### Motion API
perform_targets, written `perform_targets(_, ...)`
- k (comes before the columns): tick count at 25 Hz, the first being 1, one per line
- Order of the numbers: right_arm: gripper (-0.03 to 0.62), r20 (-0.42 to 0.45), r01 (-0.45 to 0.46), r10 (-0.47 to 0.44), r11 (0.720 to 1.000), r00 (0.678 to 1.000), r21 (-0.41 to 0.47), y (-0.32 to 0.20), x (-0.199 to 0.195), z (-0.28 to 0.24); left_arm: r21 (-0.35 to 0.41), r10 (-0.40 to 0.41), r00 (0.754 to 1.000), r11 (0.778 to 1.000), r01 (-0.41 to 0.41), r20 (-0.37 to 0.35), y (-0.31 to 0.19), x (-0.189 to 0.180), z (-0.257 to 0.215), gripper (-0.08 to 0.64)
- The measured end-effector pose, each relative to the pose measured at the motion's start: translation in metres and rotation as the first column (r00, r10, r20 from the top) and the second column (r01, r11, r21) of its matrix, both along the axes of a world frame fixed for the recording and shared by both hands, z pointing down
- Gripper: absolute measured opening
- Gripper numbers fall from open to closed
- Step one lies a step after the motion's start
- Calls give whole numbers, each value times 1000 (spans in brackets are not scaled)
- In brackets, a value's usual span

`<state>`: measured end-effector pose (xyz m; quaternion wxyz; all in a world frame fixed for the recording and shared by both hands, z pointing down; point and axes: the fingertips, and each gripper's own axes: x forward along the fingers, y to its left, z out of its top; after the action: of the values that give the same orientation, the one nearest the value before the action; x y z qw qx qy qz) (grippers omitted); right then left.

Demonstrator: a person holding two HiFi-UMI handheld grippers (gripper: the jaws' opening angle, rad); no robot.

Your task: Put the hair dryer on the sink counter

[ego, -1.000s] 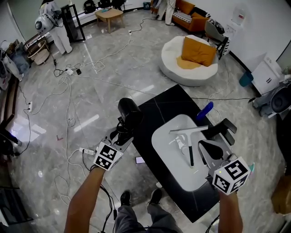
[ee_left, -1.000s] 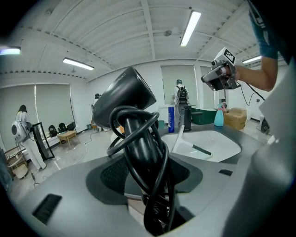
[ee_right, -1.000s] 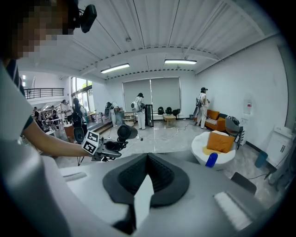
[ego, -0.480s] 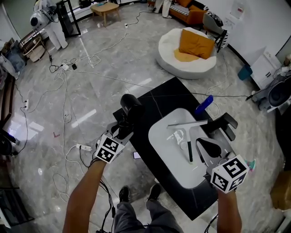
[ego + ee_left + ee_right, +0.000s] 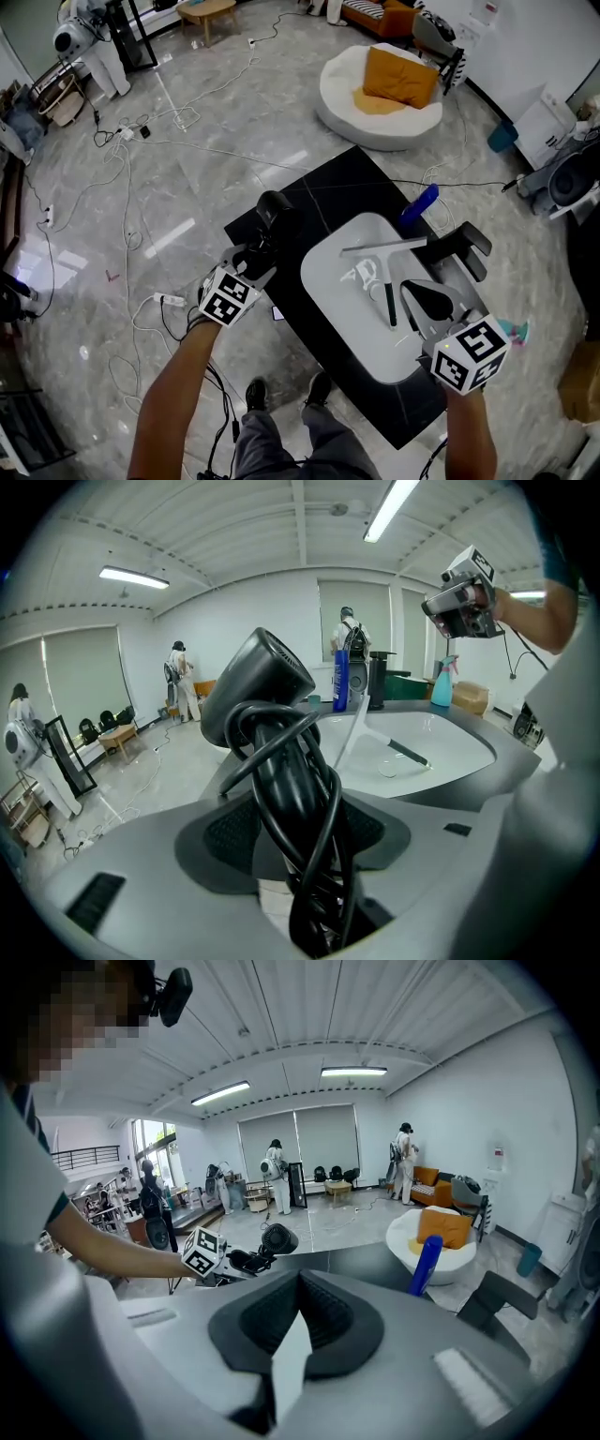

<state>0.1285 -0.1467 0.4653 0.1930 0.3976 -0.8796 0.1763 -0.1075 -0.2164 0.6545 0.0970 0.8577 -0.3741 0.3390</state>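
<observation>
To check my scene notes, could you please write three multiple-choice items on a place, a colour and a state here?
1. Where is the hair dryer? A) in the right gripper B) in the left gripper C) lying loose on the counter
2. What colour is the bottle? A) red B) green C) blue
3. What is between the right gripper's jaws? A) nothing B) the bottle C) the hair dryer
Answers: B, its jaws clasp the handle; C, plainly blue in every view; A, its pads stand bare.
</observation>
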Motion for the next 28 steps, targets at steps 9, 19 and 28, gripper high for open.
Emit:
perform_targets(9, 11, 6, -16, 16, 1000, 1000, -16, 1, 5, 11, -75, -2, 1000, 997, 4, 26, -4, 7, 26, 233)
perform_targets(19, 11, 15, -36, 36, 999, 999, -36, 3, 9, 20, -121, 24, 998, 993, -17, 56, -7, 15, 38, 232)
perform_targets(28, 11, 24, -41, 42, 998, 999, -57, 6, 6, 28, -132, 25, 995, 991, -12, 96, -13, 14, 39, 229)
